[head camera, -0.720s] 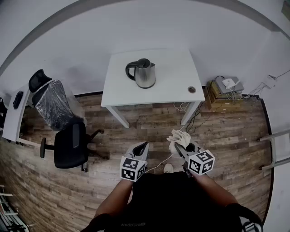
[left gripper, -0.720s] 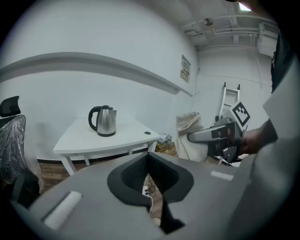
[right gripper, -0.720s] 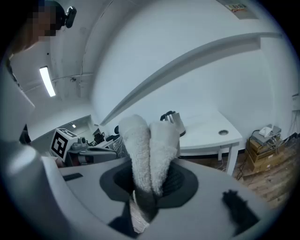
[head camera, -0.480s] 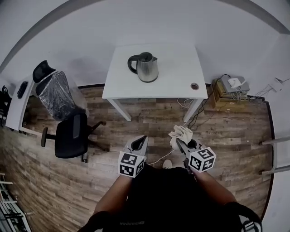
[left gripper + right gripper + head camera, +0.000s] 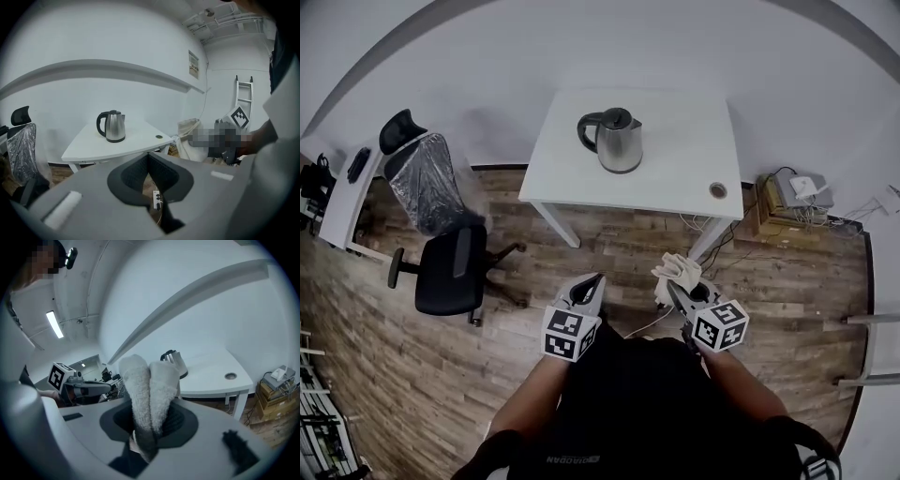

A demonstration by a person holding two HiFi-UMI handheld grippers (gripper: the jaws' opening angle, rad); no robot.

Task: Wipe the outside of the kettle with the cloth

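The white table (image 5: pixel 675 183) holds the kettle (image 5: pixel 617 142). The right gripper (image 5: pixel 678 289) clamps the cloth (image 5: pixel 677 268); the left gripper (image 5: pixel 596 281) is closed and empty.

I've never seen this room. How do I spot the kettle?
Look for the white table against the wall. The kettle stands on it, a little left of the middle: shiny metal with a black handle and lid. It is the only tall thing there; its one neighbour is a small round ring lying flat near the right front corner.
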